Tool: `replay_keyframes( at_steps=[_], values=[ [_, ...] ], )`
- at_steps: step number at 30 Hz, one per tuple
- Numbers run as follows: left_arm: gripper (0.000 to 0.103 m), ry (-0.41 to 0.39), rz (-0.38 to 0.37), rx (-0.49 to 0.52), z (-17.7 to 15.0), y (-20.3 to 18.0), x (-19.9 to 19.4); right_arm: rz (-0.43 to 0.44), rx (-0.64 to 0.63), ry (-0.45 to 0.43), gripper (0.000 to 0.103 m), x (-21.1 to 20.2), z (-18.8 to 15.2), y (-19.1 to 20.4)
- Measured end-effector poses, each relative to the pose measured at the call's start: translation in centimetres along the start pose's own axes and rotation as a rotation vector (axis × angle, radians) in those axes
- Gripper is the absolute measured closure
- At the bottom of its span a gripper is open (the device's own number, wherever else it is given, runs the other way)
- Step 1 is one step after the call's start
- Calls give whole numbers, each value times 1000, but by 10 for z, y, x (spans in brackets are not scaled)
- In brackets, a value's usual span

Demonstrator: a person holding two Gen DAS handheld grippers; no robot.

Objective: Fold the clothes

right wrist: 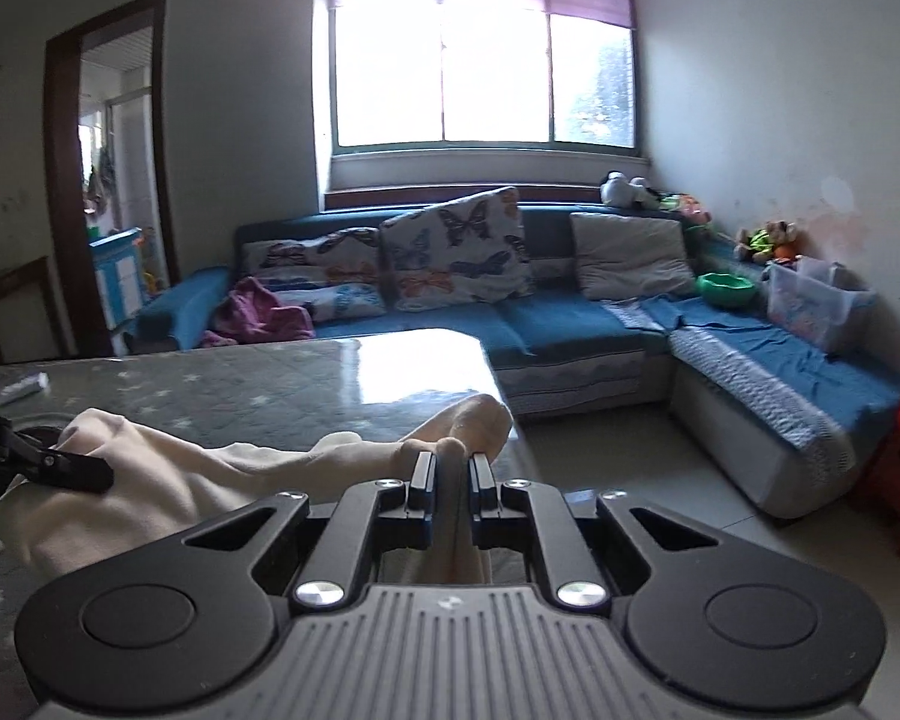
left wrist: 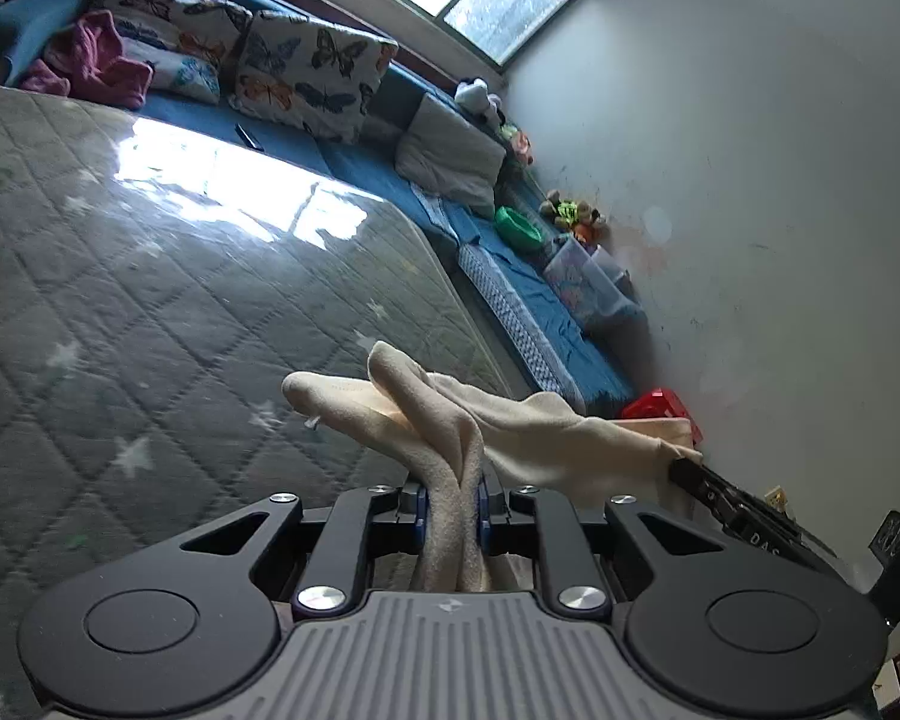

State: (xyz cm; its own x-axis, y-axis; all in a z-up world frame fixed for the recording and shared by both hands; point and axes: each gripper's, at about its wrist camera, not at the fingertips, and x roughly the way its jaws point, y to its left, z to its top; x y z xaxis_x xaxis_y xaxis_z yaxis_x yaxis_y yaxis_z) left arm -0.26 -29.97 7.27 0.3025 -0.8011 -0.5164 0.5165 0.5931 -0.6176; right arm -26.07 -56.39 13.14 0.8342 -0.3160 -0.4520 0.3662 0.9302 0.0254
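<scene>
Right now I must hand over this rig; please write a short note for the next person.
Left gripper: jaws shut on the cream socks.
Right gripper: jaws shut on the other end of the same socks.
Socks hang between both grippers, lifted above the quilted table.
Done: socks picked up at both ends.
Left: fold them and lay them on the table.

Cream garment [left wrist: 534, 420], bunched, hanging above grey quilted table [left wrist: 150, 300].

White letters "DAS" on the right gripper [left wrist: 684, 468] body, rest of the word cut off
</scene>
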Motion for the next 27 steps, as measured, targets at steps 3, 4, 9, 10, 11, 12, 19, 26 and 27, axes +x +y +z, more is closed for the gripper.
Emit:
replay_keyframes(
  at_steps=[3, 4, 9, 10, 11, 12, 19, 26, 27],
  values=[
    [87, 25, -9, 7, -3, -4, 14, -29, 2, 13, 94, 10, 0, -10],
    [86, 35, -9, 5, -3, -4, 19, -35, 7, 21, 94, 14, -1, -12],
    [86, 84, 2, 1, -10, -3, 40, -58, 9, 59, 94, 33, -15, -17],
    [87, 93, 4, 2, -12, -1, 43, -60, 9, 67, 94, 37, -17, -18],
    [87, 100, 10, -1, -14, 1, 45, -62, 7, 76, 94, 40, -20, -19],
    [87, 108, 16, -4, -15, 3, 47, -64, 5, 86, 94, 43, -23, -20],
    [86, 161, 46, -37, -27, 22, 55, -80, 11, 144, 93, 68, -38, -22],
    [86, 162, 63, -44, -29, 28, 54, -97, 10, 180, 93, 88, -48, -22],
    [86, 161, 64, -41, -29, 28, 54, -100, 13, 188, 93, 91, -49, -22]
  ],
)
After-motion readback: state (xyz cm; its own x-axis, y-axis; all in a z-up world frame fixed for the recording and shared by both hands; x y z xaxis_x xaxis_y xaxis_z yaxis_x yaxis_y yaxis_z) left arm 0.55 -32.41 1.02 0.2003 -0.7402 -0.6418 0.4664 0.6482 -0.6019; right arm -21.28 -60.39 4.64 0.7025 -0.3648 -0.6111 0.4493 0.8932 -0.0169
